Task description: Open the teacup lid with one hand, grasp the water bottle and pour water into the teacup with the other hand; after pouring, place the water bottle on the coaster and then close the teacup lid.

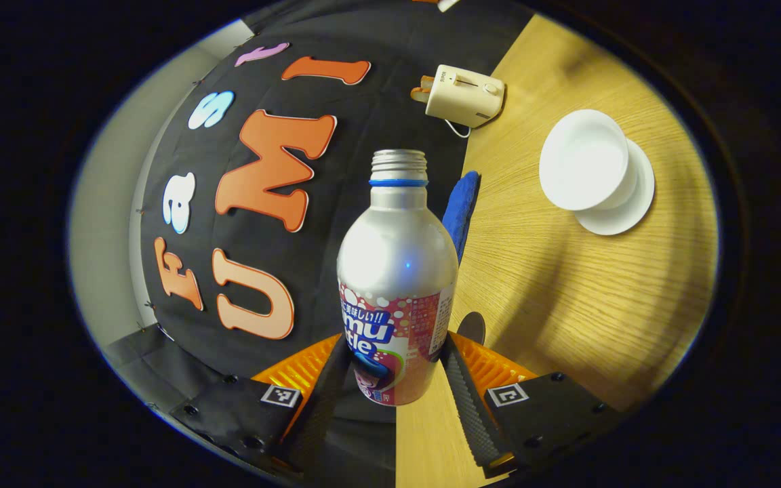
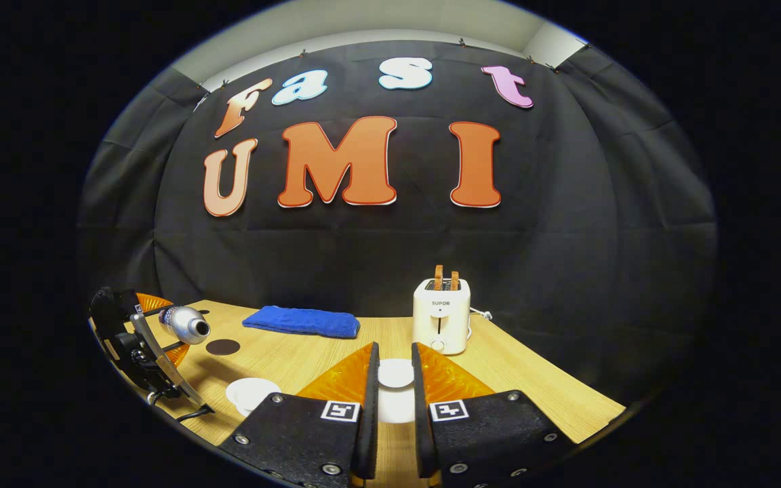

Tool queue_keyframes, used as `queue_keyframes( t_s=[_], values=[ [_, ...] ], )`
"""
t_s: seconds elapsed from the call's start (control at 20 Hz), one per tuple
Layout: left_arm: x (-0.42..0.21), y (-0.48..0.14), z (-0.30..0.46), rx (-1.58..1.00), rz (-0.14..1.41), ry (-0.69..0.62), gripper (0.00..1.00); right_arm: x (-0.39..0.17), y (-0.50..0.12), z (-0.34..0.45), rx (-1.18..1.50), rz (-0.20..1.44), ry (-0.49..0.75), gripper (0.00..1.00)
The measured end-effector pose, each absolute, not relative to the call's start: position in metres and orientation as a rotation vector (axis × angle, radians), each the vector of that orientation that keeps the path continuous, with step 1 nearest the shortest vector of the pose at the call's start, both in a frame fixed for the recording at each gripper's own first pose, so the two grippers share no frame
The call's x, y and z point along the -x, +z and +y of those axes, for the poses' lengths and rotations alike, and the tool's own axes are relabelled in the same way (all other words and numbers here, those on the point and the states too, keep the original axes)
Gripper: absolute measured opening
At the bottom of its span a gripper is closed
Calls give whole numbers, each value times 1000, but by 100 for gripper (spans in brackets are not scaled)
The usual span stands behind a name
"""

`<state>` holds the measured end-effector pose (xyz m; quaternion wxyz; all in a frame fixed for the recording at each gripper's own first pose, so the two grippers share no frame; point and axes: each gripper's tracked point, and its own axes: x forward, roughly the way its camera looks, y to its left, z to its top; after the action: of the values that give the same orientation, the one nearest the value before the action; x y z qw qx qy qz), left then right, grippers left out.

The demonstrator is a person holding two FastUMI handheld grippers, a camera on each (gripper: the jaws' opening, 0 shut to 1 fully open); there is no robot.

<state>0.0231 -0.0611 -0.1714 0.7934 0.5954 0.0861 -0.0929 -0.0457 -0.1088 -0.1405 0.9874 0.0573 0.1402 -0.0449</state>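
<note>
While left tongs (image 1: pixel 396 379) grip the water bottle (image 1: pixel 397 271), tilted above the desk (image 1: pixel 567 285) w/ mouth near the open teacup (image 1: pixel 587 159), steepen tilt slowly over its centre. Right tongs (image 2: pixel 395 400) clamp the lid (image 2: pixel 396 373); keep it well apart from the stream.

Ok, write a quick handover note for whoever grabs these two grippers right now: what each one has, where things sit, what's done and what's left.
Left gripper: shut on the water bottle, cap off, lifted and tipped on its side toward the teacup.
Right gripper: shut on the teacup lid, held above the table.
Teacup: open, on its saucer. No stream is visible, and I cannot tell if it holds water.
Coaster: dark disc on the table, bare, near the blue towel.
Done: lid off, bottle grasped.
Left: pour if not yet poured, set bottle on coaster, put lid back.
</note>
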Motion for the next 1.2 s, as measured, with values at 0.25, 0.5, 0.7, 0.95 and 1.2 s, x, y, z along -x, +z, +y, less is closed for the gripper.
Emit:
queue_keyframes(
  t_s=[0.25, 0.5, 0.7, 0.95, 1.2],
  values=[
    [-27, -168, -67, -1406, 144, -240, 85, 46, -143, -114, -114, 289, -102, 24],
    [-32, -162, -81, -1523, 84, -289, 85, 48, -142, -117, -114, 282, -102, 23],
    [-34, -158, -91, -1593, 54, -315, 85, 50, -141, -121, -112, 279, -108, 23],
    [-38, -157, -96, -1679, 27, -342, 85, 52, -137, -121, -106, 264, -101, 23],
    [-42, -155, -106, -1752, 10, -382, 82, 51, -135, -119, -96, 261, -91, 23]
  ],
)
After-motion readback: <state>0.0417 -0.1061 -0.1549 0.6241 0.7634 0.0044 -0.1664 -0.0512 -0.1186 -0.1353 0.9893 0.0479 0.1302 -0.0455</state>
